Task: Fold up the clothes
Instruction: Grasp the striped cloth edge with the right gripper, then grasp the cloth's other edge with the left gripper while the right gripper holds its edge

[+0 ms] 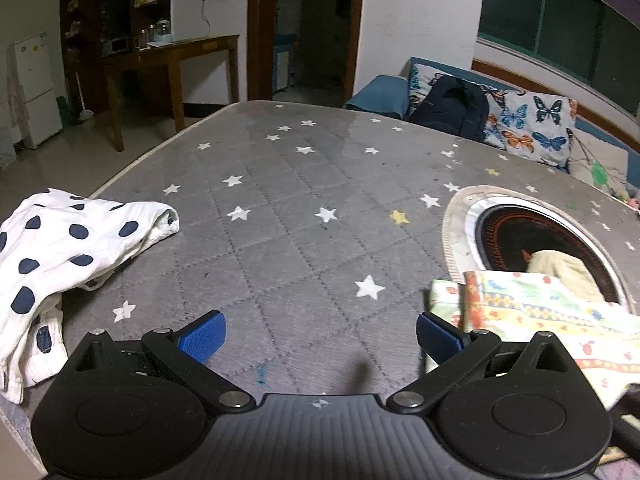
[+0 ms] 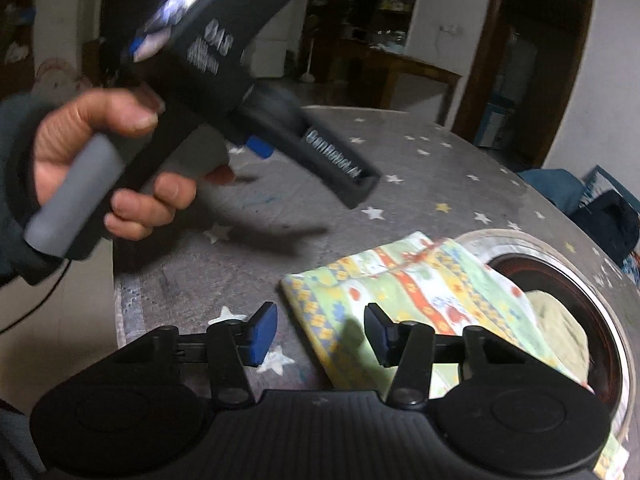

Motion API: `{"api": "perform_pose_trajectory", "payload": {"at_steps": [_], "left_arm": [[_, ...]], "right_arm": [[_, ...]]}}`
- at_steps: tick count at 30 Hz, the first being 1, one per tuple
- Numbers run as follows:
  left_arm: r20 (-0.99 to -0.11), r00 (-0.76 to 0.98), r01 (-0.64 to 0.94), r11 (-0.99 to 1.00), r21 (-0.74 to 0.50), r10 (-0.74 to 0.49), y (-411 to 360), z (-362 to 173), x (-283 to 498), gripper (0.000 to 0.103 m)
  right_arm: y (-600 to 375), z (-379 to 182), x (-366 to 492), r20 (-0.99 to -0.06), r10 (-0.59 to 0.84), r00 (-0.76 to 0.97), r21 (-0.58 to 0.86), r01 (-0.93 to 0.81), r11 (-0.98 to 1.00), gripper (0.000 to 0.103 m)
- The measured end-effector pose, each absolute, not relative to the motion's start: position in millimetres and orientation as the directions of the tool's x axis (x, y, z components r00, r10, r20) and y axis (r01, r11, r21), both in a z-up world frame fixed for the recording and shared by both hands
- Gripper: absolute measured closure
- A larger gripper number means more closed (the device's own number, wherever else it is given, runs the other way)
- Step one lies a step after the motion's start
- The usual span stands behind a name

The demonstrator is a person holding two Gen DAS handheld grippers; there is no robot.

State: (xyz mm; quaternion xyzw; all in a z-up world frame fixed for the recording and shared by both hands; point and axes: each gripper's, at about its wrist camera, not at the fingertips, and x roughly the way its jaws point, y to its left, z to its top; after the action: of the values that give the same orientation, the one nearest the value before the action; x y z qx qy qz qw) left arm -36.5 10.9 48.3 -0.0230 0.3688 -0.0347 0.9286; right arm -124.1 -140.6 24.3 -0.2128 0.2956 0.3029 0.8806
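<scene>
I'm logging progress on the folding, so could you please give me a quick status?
Left tongs open, empty. Right tongs part open, nothing gripped, over folded patterned cloth. Polka-dot garment still unfolded on star-print table. Nothing blocking.

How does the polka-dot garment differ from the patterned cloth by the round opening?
The polka-dot garment is white with dark spots and lies crumpled; the patterned cloth is multicoloured and folded flat. The garment sits at the table's left edge; the cloth overlaps the round opening. Neither is gripped.

Dotted garment [image 1: 60, 256] lying at table [image 1: 280, 208] left edge; folded cloth [image 1: 532, 304] lying right, overlapping round recess [image 1: 536, 236]; sofa [image 1: 520, 120] standing behind.
</scene>
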Motion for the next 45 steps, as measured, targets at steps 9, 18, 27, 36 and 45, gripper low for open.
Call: {"api": "perform_pose_trajectory", "payload": {"at_steps": [9, 18, 27, 36, 45], "left_arm": [[-0.699, 0.678, 0.112, 0.971, -0.211, -0.230, 13.0, 57.2, -41.0, 0.000], [-0.691, 0.595, 0.187, 0.907, -0.377, -0.410, 1.8, 58.5, -35.9, 0.000], [-0.679, 0.446, 0.256, 0.810, -0.528, -0.584, -14.2, 44.2, -16.4, 0.000], [-0.679, 0.348, 0.275, 0.763, -0.585, -0.647, -24.3, 27.2, -0.4, 0.009], [-0.679, 0.346, 0.289, 0.762, -0.579, -0.647, -24.9, 23.9, -2.8, 0.055]], "right_arm": [[-145.9, 16.4, -113.5, -0.635, 0.421, 0.647, -0.082, -0.599, 0.797, 0.090], [-183.2, 36.9, -114.2, -0.553, 0.503, 0.664, 0.138, -0.523, 0.841, 0.093], [-196.1, 53.3, -128.8, -0.511, 0.514, 0.689, 0.160, -0.512, 0.844, 0.093], [-200.7, 57.5, -131.3, -0.503, 0.533, 0.680, 0.164, -0.531, 0.831, 0.094], [-199.7, 53.6, -130.8, -0.502, 0.545, 0.672, 0.162, -0.546, 0.822, 0.094]]}}
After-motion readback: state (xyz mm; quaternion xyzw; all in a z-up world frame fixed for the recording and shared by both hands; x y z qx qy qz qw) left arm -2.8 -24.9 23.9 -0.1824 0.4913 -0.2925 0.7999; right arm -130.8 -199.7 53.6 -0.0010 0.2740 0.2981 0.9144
